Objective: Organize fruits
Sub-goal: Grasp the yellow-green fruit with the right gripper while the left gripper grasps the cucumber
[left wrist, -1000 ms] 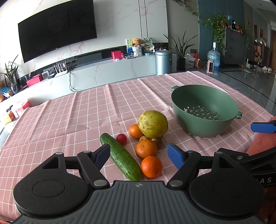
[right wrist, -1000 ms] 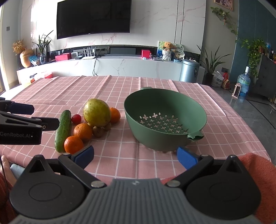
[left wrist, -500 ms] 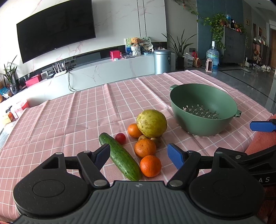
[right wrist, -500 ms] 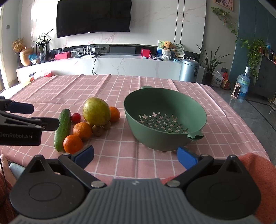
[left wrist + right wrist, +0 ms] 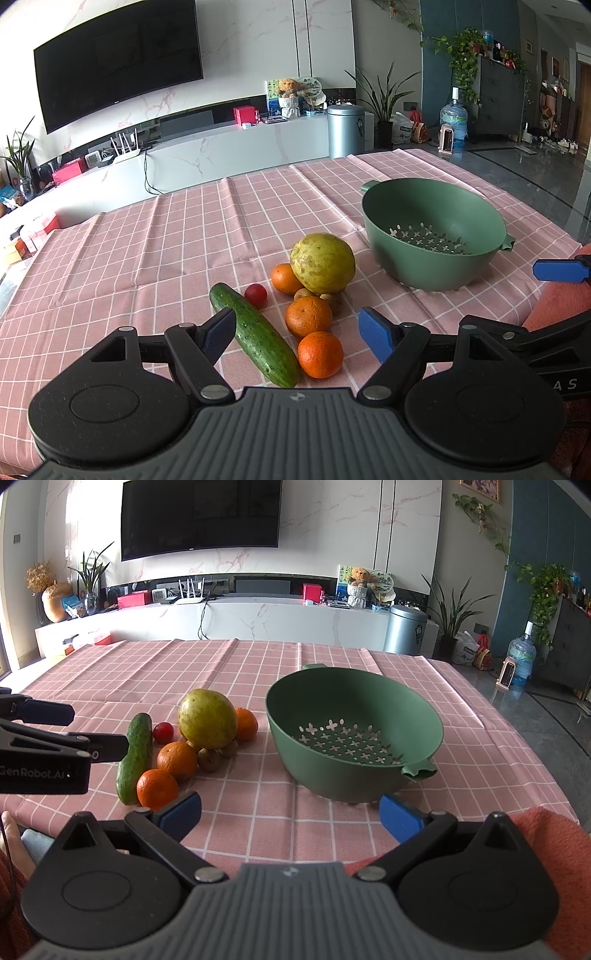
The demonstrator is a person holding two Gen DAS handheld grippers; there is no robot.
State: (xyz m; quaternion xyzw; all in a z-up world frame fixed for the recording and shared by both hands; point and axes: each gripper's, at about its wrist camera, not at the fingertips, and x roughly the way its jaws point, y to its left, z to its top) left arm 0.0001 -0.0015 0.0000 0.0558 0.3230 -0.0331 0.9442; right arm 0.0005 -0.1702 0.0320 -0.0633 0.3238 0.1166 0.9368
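The left gripper (image 5: 297,334) hangs low over the near edge of the table with its blue-padded fingers spread wide and nothing between them; the near end of the cucumber (image 5: 254,334) and the nearest orange (image 5: 320,353) lie just ahead of the gap between the pads. The right gripper (image 5: 290,814) is likewise spread wide and holds nothing, its right pad just short of the green colander (image 5: 354,734), its left pad beside the nearest orange. Behind that orange sits a second orange (image 5: 308,317), then two small brown fruits (image 5: 330,300) tucked under a large yellow-green pomelo (image 5: 322,263), with a third orange (image 5: 286,278) touching the pomelo's left side and a cherry tomato (image 5: 255,294) beside the cucumber. The colander stands apart to the right of the pile, its perforated floor bare. All rests on a pink checked tablecloth (image 5: 147,251). Beyond the table runs a long white marble console (image 5: 258,618), a grey bin (image 5: 404,627), potted plants, a water bottle (image 5: 521,657) and a dark wall-mounted television (image 5: 199,517). The side of the left gripper, seen from the right wrist, reads "GenRobot.AI".
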